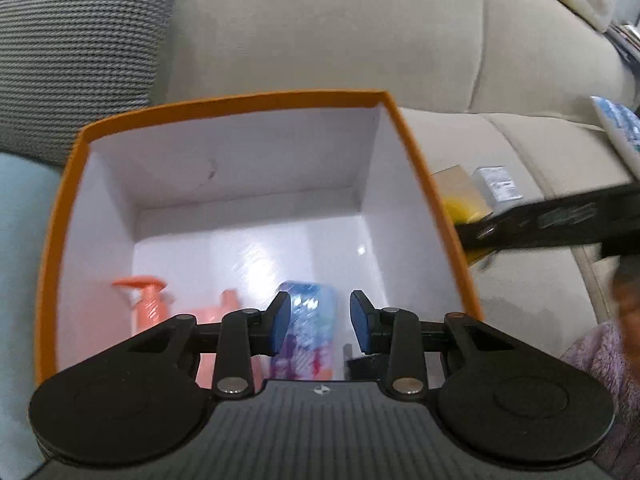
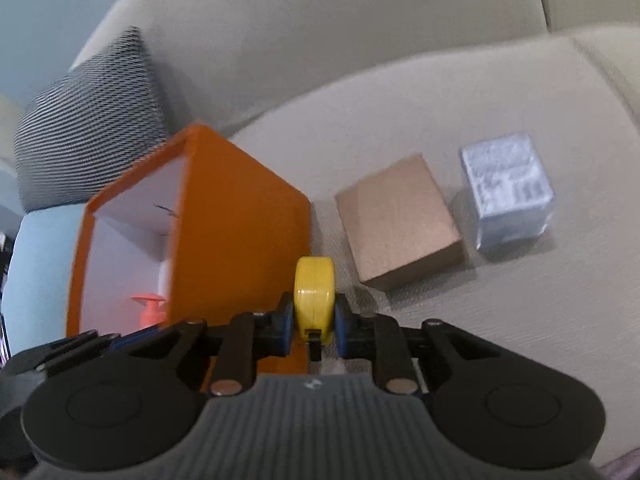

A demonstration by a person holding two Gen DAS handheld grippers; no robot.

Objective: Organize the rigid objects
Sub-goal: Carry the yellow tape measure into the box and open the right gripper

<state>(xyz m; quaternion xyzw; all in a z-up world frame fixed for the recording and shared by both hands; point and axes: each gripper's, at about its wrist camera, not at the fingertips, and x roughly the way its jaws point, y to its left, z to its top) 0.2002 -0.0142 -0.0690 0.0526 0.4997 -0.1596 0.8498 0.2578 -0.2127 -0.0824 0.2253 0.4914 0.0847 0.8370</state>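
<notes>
Black hand-held gripper (image 1: pixel 320 318), blue pads (image 1: pixel 280 320), silver screws, ribbed grey housing, fuzzy lilac sleeve (image 1: pixel 600 360)

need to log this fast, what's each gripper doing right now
left gripper: open, holding nothing, above the orange box.
right gripper: shut on the yellow tape measure.

furniture: beige sofa (image 1: pixel 320 32), back cushions above, seat cushions (image 2: pixel 460 80) below | pillow: grey patterned cushion (image 1: pixel 76 52) leaning at the sofa's left end | left edge: pale blue surface (image 1: pixel 24 216) | light: soft, even
</notes>
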